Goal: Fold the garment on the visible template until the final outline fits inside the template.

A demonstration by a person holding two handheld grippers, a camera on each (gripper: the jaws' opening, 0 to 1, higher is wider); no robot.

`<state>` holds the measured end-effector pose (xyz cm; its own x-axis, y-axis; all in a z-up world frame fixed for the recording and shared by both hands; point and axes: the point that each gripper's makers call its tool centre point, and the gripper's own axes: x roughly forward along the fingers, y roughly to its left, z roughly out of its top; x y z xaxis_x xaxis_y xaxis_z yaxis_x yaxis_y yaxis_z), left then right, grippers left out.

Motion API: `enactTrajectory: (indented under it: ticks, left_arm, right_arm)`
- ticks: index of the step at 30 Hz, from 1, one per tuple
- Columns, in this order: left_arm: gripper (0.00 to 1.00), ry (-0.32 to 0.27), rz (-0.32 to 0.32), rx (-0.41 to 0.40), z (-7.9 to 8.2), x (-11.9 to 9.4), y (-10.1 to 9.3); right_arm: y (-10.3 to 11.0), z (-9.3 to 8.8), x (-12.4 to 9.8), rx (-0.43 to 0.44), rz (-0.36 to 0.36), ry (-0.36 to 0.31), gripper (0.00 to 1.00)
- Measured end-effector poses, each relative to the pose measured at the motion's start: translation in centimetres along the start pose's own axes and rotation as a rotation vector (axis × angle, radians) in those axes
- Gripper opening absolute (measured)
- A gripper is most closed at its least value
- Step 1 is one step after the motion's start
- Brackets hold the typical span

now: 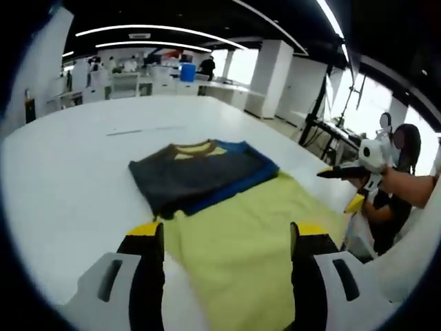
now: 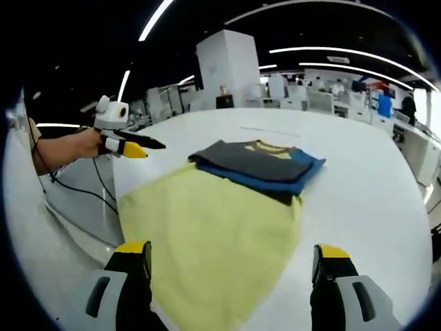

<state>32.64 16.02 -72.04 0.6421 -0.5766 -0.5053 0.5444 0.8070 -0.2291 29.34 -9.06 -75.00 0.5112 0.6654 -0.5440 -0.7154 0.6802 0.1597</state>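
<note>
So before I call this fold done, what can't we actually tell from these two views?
- Yellow template: its near edge is cut off at the bottom, left gripper view, between the gripper's jaws.
- Folded garment: its underside and inner layers are hidden by its own top layer, both views.
- Template under the garment: covered, so the fit at the far edge is unclear.
- Background benches: too small and blurred.
</note>
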Motion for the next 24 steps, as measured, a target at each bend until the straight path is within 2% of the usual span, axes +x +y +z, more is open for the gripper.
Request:
enactTrajectory:
  ticks: [5,13,24]
  left_arm:
    - [0.66,0.019,0.020,-0.027,-1.5,-0.6,1.0]
    - [0.56,0.034,0.023,-0.048,-2.6,-1.2,1.8]
    - [0.51,0.064,0.037,-0.061,-4.3,-1.8,2.4]
  right_arm:
    - [-0.1,-0.3,0.1,0.009,-0.002,0.004,0.96]
    - [-0.3,-0.4,0.1,0.017,-0.008,0.004,0.96]
    - [-0.5,-1.6,-0.3,0.035,-0.019,0.015,0.96]
